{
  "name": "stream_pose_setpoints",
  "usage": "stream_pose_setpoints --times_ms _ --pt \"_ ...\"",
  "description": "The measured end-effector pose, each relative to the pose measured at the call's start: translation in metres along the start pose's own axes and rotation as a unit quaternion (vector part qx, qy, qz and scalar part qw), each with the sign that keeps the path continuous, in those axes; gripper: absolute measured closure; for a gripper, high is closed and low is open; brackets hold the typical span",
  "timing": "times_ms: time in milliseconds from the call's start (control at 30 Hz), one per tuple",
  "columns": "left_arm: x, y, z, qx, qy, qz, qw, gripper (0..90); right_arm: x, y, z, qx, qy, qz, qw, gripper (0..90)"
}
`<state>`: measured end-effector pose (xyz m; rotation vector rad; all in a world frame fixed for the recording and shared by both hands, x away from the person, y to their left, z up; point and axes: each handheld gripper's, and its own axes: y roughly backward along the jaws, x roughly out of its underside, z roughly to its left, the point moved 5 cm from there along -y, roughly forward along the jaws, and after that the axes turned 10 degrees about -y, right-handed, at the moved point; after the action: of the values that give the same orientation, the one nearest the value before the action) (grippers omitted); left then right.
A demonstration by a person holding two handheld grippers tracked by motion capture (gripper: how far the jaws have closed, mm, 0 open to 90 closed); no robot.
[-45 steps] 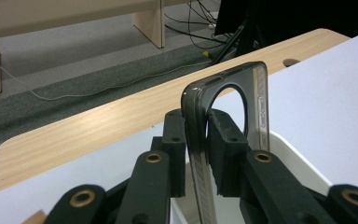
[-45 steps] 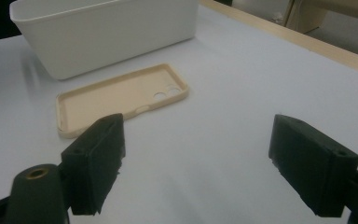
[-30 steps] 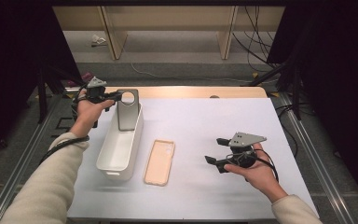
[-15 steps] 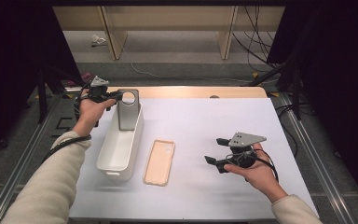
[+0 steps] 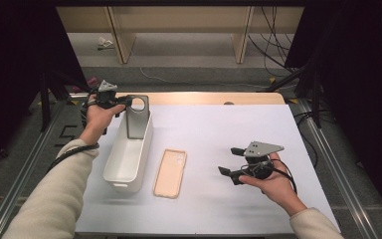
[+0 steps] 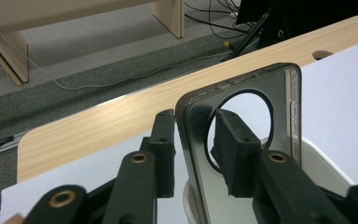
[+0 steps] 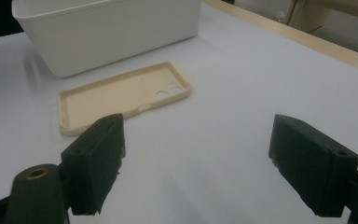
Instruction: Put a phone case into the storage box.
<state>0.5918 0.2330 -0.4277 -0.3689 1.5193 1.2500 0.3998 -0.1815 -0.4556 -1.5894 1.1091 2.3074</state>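
left gripper (image 5: pixel 129 102) at the far left corner of the white mat (image 5: pixel 214 134), reaching over the far end of the white bin (image 5: pixel 124 164). grey phone case (image 5: pixel 138 119) stands upright in that end of the bin, its round camera hole at the top, leaning against the end wall. in the left gripper view the case (image 6: pixel 242 140) sits between the two black jaws – one pad on each face, a sliver of gap on both sides, so the pads no longer press. jaws have just been opening; the case is let go, not grasped.

right gripper (image 5: pixel 231 162) held low over the mat's near right part, well apart from the bin, jaws spread wide with nothing between them. in the right gripper view (image 7: pixel 191 163) the bare mat shows between the pads.

beige phone case (image 5: pixel 170 173) lies flat on the mat, open side up, just beside the bin's right wall and between bin and right gripper – two small camera holes at its far end (image 7: pixel 121 95).

wooden table edge (image 5: pixel 204 98) runs along the mat's far side.
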Motion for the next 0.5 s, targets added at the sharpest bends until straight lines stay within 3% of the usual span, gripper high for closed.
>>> stream_pose_setpoints --times_ms 500 --pt "-0.001 0.0073 -0.0004 -0.014 -0.001 0.011 0.9998 54.7 -0.0001 -0.0007 0.0009 -0.001 0.001 0.001 1.0 19.3"
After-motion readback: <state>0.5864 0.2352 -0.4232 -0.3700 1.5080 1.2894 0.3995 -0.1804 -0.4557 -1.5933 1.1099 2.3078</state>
